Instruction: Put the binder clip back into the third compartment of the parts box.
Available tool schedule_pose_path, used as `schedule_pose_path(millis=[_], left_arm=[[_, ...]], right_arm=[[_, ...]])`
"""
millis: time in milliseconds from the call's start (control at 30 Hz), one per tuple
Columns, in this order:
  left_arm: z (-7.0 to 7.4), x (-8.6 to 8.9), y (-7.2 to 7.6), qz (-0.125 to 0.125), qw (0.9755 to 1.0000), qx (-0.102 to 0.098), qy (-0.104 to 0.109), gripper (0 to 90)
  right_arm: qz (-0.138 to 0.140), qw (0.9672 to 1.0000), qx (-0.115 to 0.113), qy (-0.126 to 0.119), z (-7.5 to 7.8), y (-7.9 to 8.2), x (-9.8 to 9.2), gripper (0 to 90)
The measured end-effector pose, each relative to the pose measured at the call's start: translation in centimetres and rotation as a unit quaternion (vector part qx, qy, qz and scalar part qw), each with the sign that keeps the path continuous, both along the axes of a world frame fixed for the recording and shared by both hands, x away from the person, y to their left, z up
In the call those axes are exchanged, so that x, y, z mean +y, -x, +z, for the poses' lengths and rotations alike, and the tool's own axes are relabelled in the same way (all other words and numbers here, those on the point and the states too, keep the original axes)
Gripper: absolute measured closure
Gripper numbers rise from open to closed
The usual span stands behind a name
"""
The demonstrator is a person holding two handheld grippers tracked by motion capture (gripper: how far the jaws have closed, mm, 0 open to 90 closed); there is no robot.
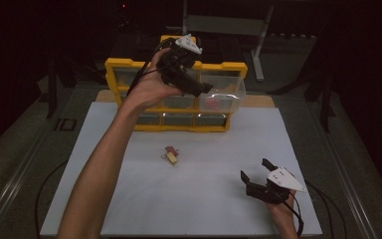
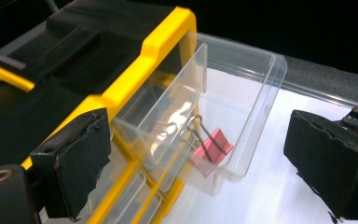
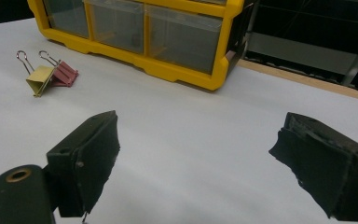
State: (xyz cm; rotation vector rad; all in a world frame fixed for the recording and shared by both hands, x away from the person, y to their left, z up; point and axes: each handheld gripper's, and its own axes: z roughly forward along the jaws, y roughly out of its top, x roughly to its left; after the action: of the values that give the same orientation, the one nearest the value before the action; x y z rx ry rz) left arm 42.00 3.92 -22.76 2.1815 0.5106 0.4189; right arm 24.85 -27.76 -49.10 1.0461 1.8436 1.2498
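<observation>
A pink binder clip lies inside a clear drawer pulled out of the yellow organizer. My left gripper hovers just above that drawer with its jaws wide open and nothing touching the pads. From above, the left gripper hangs over the drawer at the organizer's right side, with the clip as a reddish spot inside. A yellow binder clip and a pink binder clip lie touching mid-table. My right gripper rests open near the front right.
The white board covers the table. In the right gripper view, the open right gripper faces the organizer's lower drawers, with the yellow clip and pink clip at far left. A metal stand rises behind the organizer.
</observation>
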Motion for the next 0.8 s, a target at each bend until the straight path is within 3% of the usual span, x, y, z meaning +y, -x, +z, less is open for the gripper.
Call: schedule_pose_path(millis=[800], left_arm=[[-5.0,1.9,1.9,0.005,0.9998,0.01,-0.017,9.2]], right_arm=[[-0.002,1.0,0.001,0.001,0.0,0.0,0.0,11.8]])
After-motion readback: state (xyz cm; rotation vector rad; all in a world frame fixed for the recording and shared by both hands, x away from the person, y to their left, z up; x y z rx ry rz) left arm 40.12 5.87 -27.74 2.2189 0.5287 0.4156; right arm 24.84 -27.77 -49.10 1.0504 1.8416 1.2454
